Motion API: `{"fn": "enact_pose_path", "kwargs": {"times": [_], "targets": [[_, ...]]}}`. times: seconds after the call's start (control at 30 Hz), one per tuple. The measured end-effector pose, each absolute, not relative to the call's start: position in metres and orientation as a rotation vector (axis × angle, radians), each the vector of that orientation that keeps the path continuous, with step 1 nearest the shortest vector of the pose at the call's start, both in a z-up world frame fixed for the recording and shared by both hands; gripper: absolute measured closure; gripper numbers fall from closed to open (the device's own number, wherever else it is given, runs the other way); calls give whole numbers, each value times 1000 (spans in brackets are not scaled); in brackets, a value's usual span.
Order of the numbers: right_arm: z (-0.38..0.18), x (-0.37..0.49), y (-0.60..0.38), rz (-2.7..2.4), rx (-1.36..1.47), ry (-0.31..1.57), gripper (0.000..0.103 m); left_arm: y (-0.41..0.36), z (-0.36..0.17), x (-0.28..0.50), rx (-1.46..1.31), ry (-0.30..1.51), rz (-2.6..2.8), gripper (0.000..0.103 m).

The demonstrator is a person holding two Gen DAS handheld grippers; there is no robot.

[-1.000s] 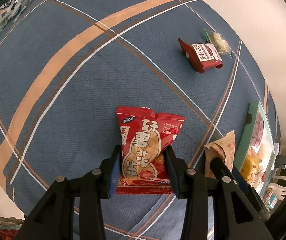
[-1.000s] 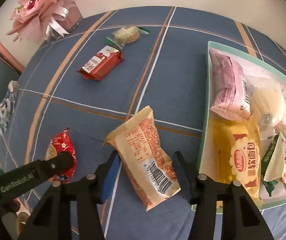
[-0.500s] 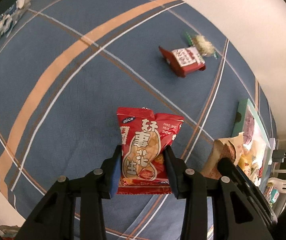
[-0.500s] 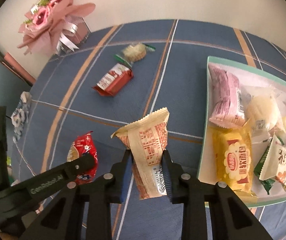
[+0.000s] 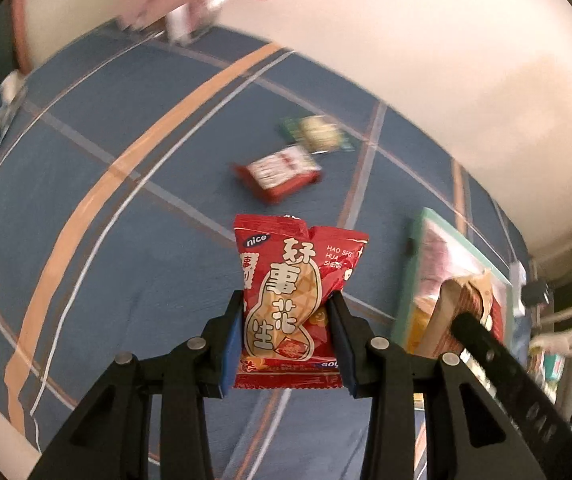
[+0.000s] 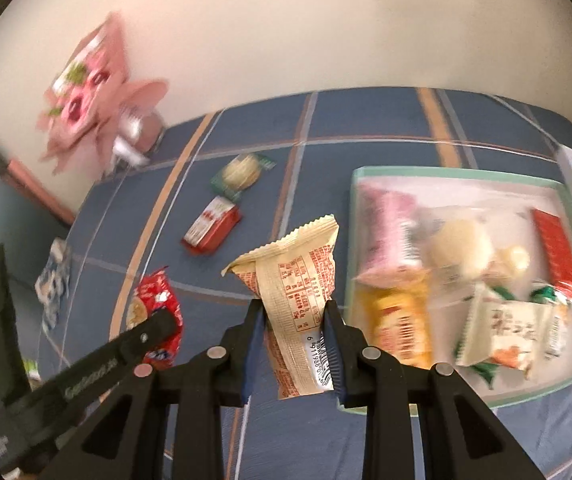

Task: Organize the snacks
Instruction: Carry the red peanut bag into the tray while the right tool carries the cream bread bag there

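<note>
My left gripper (image 5: 286, 308) is shut on a red peanut snack bag (image 5: 293, 292) and holds it above the blue tablecloth. My right gripper (image 6: 293, 312) is shut on a cream snack packet (image 6: 297, 292) and holds it up beside the green-rimmed tray (image 6: 437, 171), which holds several snacks. The red bag also shows in the right wrist view (image 6: 158, 312), the cream packet in the left wrist view (image 5: 465, 300). A red and white packet (image 6: 212, 226) and a green-wrapped cracker (image 6: 242, 176) lie on the cloth farther back.
A pink flower bouquet (image 6: 90, 96) stands at the table's back left by the wall. A blue and white patterned item (image 6: 52, 280) lies at the left edge. The tray (image 5: 409, 280) sits to the right of the left gripper.
Both grippers have lifted and tilted up with their packets, so the wall and bouquet came into view. The right gripper closed on the cream packet during the last second.
</note>
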State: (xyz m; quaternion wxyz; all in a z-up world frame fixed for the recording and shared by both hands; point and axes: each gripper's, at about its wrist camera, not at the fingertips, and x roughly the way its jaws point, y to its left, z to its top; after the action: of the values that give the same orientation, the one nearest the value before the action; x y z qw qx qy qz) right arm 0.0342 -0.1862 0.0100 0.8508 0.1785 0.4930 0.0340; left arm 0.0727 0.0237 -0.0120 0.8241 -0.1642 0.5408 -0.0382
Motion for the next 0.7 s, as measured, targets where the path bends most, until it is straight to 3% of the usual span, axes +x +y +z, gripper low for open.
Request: {"fn": "enact_pose_path", "kwargs": {"times": [0.4, 0.7], "targets": [[4, 13, -310, -310, 548, 983, 72, -89, 16, 81, -150, 1108, -373, 61], [-17, 12, -365, -430, 609, 975, 72, -166, 4, 100, -79, 1142, -487, 61]]}}
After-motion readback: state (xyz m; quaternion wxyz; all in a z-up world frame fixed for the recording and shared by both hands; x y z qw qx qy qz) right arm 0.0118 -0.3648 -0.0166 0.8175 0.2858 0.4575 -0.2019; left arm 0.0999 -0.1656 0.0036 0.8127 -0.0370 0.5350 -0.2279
